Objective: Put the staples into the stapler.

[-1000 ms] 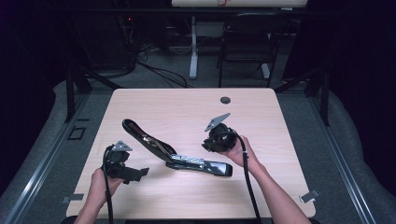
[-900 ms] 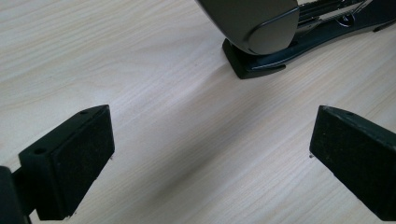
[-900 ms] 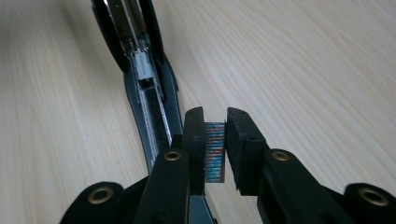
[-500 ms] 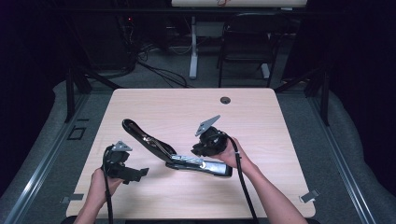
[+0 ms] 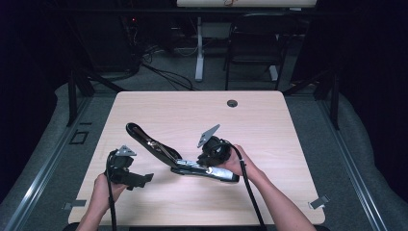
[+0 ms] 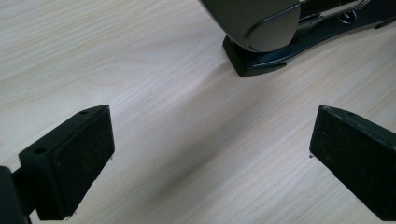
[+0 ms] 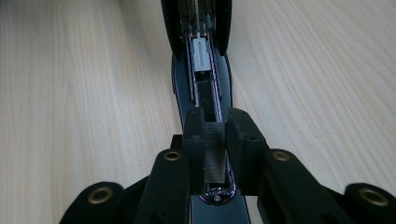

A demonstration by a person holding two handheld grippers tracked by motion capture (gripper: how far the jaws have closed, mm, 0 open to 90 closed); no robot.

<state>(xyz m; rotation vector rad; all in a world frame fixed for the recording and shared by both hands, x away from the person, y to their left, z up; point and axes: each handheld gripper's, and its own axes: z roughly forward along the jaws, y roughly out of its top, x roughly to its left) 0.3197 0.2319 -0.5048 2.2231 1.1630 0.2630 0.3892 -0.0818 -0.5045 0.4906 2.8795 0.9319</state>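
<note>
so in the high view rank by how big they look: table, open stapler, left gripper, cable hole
1. table
2. open stapler
3. left gripper, which sits nearer the camera, so its rank is less sure
4. cable hole, clearly smallest

- The pale wooden tabletop [image 5: 269,125] is lit evenly from above in the high view, while the room around it is left nearly black.
- Short, soft shadows are cast beneath the opened black-and-chrome stapler [image 5: 179,160].
- Mild softness is seen across the high view.
- In the left gripper view, a broad dim shadow is thrown on the wood between the pads, which are slightly blurred.
- In the right gripper view, faint purple fringing is seen along the stapler's metal rails [image 7: 205,70].
</note>
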